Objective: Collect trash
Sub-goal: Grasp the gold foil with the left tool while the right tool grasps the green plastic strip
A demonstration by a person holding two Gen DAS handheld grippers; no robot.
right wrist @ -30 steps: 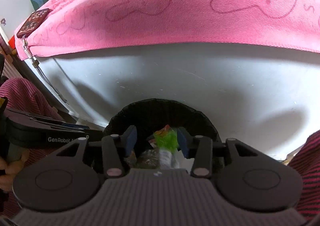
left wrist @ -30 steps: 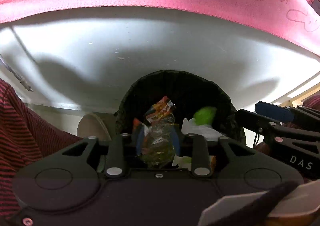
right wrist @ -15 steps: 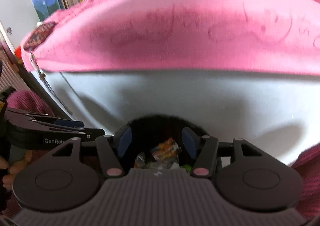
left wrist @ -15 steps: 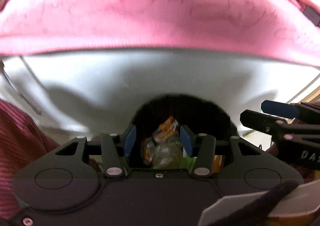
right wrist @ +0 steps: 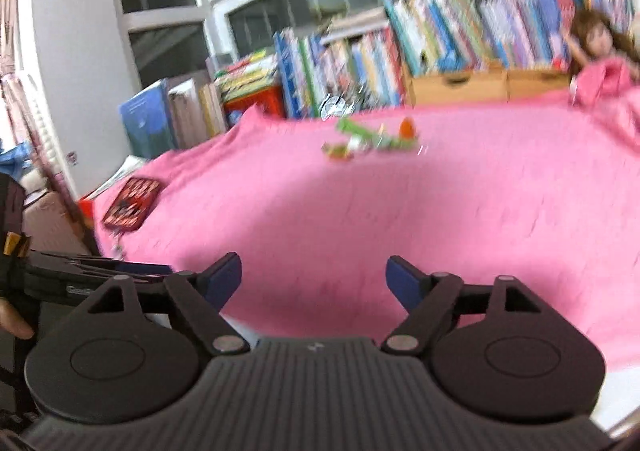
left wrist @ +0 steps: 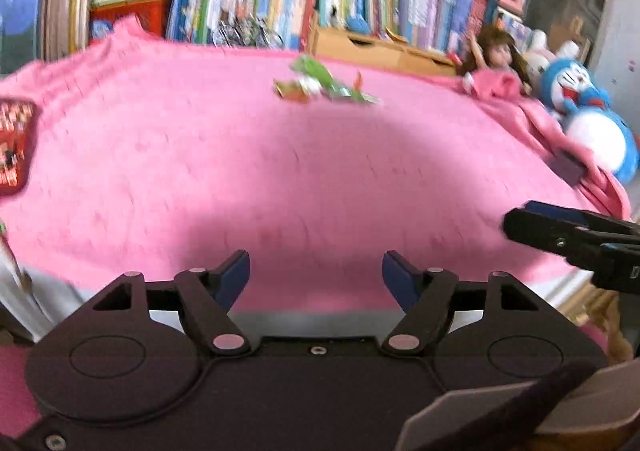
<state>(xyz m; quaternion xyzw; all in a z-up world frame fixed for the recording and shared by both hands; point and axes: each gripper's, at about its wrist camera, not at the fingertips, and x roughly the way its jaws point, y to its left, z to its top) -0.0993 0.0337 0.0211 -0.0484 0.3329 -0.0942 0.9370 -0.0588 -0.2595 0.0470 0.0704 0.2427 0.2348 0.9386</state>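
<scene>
Green and orange wrappers [left wrist: 326, 87] lie in a small cluster on the far part of a pink cloth [left wrist: 280, 179] that covers the table. The right wrist view shows the same wrappers [right wrist: 370, 141], blurred, on the pink cloth [right wrist: 400, 211]. My left gripper [left wrist: 316, 271] is open and holds nothing, well short of the wrappers at the cloth's near edge. My right gripper [right wrist: 314, 275] is also open with nothing between its fingers. The bin is out of view.
A red patterned case [right wrist: 130, 203] lies at the cloth's left edge. Books [left wrist: 260, 3], wooden boxes [left wrist: 372, 49], a doll [left wrist: 496, 51] and a blue plush toy [left wrist: 588, 119] line the back and right. The right gripper's fingers [left wrist: 568, 235] show at the right.
Both grippers let their wrappers fall into the black bin, opened wide, and rose from the bin below the table edge to face across the pink cloth.
</scene>
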